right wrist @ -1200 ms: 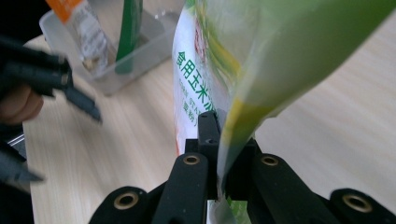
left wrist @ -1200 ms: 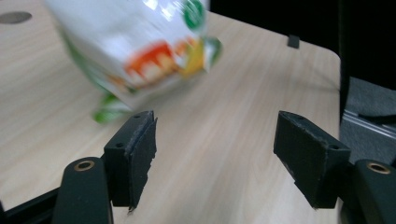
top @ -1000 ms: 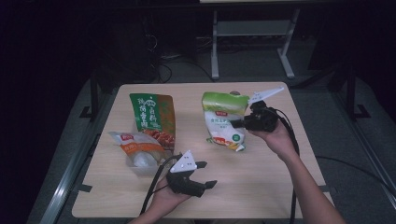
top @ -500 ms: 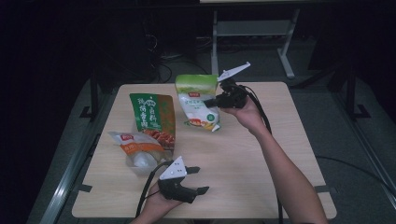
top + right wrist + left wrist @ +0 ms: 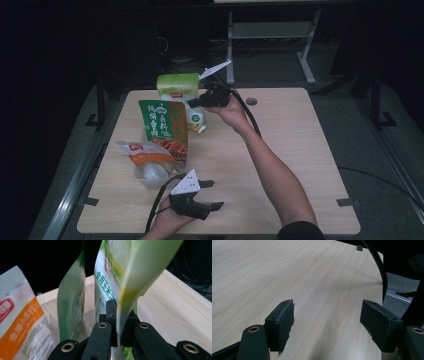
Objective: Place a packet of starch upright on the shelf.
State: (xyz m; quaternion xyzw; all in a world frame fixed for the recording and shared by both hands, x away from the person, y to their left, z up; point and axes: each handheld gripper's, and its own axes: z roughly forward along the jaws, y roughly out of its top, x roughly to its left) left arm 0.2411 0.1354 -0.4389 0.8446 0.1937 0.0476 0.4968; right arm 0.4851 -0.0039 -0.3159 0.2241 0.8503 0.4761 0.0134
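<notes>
Light green bag pinched tight by right gripper, lifted off worktop. Left gripper spread wide, nothing held.

Dark lab, bare test table, cables

My right gripper holds a pouch up at the table's far edge. Just before it stands a second bag; a third packet lies toward the left edge. My left gripper sits near the front edge.
</notes>
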